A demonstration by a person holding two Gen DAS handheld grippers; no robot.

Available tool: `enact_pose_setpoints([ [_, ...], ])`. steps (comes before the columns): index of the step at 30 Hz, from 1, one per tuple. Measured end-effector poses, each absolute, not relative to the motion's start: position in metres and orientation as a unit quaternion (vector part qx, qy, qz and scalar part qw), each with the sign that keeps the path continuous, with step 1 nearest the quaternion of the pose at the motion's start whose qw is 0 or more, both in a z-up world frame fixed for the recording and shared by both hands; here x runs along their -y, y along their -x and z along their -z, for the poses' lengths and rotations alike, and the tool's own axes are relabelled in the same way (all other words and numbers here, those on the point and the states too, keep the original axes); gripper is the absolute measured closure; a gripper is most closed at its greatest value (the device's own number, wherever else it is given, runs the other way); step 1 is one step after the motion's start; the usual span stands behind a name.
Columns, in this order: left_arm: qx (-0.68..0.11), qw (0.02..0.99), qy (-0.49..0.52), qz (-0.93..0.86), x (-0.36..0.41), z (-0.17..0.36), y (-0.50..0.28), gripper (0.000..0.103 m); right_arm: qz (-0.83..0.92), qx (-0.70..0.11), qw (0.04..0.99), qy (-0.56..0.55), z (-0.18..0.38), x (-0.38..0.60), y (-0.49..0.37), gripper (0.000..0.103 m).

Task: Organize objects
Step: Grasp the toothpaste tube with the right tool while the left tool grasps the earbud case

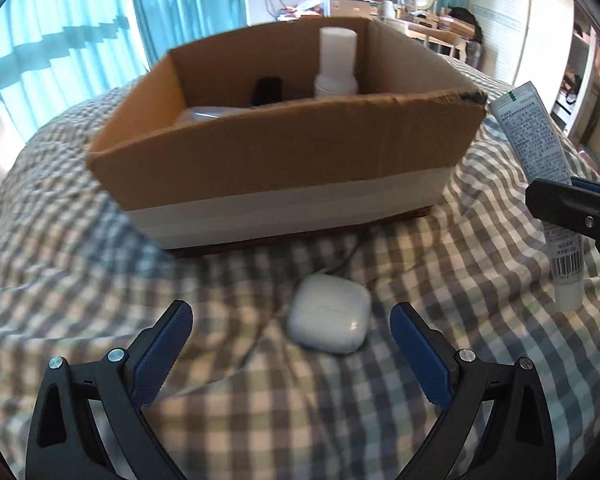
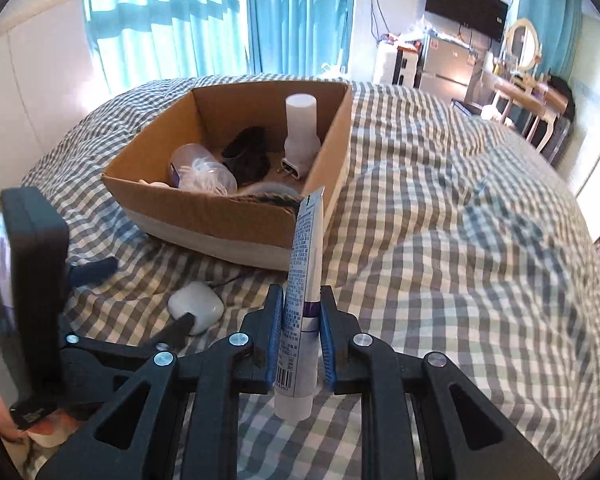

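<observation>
Right gripper (image 2: 300,334) clamped on a white tube (image 2: 305,280), blue pads pressing its lower half, cap end down, crimped end up and leaning toward the cardboard box (image 2: 224,216). Tube is clear of the checked bedspread (image 2: 440,240), in the air near the box's front right corner. Left gripper (image 1: 292,344) fingers stand wide apart, nothing between the pads; a white earbud case (image 1: 329,313) lies on the bedspread just ahead of them, near the box's front wall. Box already holds a tall white bottle (image 2: 300,132), a clear plastic bottle (image 2: 202,174) on its side, and something dark (image 2: 247,156). Judged step: carry the tube over the front wall and drop it in. The grip sits low on a long tube, so the top may swing; lift until the cap end clears the torn rim, aim for the free floor at the front right, away from the upright bottle, then open. Bed is soft, so the box may shift if bumped. Left side looks set to straddle the case squarely before closing.
</observation>
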State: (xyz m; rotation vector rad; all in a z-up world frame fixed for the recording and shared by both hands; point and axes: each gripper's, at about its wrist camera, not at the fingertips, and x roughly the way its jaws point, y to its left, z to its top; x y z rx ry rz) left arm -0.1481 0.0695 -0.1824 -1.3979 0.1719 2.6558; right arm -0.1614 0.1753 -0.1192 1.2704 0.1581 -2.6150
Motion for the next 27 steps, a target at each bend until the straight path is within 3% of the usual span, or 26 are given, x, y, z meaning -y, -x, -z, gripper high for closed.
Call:
enact_pose_setpoints([
  [3,-0.062,0.074,0.467,-0.879,-0.075,0.193,0.154,0.010,0.890,-0.038,0.123,-0.438,0.129,-0.179,0.163,0.086],
  [5,-0.074,0.074,0.471,-0.876,-0.078,0.199,0.158,0.026,0.889,-0.029,0.126,-0.439,0.135,-0.180,0.163,0.086],
  [13,-0.084,0.102,0.493,-0.860,-0.088,0.218,0.172,0.034,0.887,-0.008,0.134,-0.441,0.143,-0.186,0.159,0.086],
  [14,-0.083,0.106,0.494,-0.859,-0.089,0.219,0.173,0.048,0.886,-0.008,0.135,-0.443,0.145,-0.186,0.160,0.086],
  [27,-0.098,0.111,0.479,-0.865,-0.085,0.188,0.150,0.052,0.888,-0.011,0.127,-0.442,0.147,-0.185,0.146,0.086],
])
